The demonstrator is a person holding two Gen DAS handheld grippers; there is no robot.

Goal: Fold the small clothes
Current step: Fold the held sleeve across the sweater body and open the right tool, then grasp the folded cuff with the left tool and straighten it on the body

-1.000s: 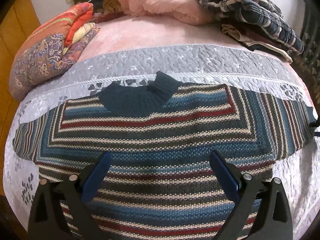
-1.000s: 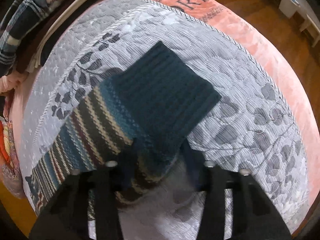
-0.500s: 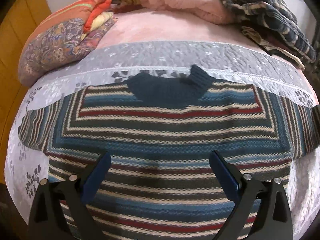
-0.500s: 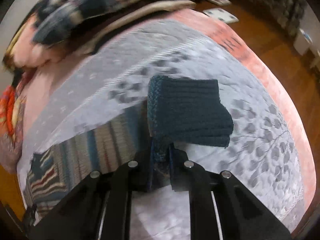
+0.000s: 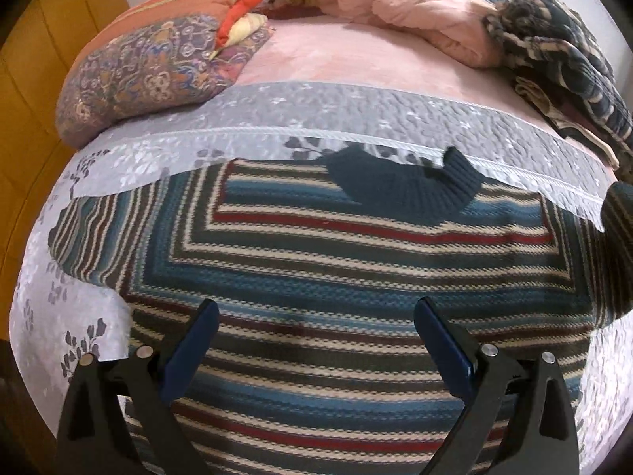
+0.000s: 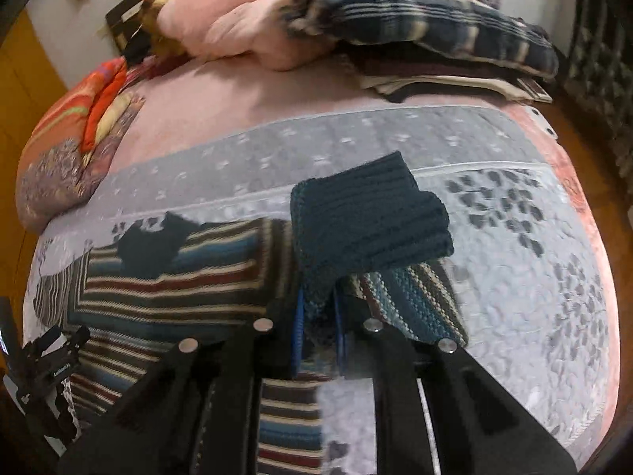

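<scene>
Lifted clear of the bed since a second ago, the dark sleeve cuff (image 6: pixel 368 217) now hangs up in the air with the right gripper (image 6: pixel 318 316) clamped on the knit just below it, jaws narrow with the fabric pinched between them. Behind it the striped sweater (image 5: pixel 316 277) lies flat and face up on the grey quilt (image 5: pixel 356 118) of the bed, its dark collar (image 5: pixel 403 190) toward the pillows (image 5: pixel 158 71), and the right sleeve is being swung inward over the body. The left gripper (image 5: pixel 316 340) hovers low above the sweater's lower stripes, jaws wide and holding nothing. The risk, as I judge it, is drag: a thick knit pulled by one sleeve may tug the whole body sideways and crease the shoulder, since nothing pins it down. A shallow pinch near the cuff could also slip mid-swing, dropping the sleeve askew.
</scene>
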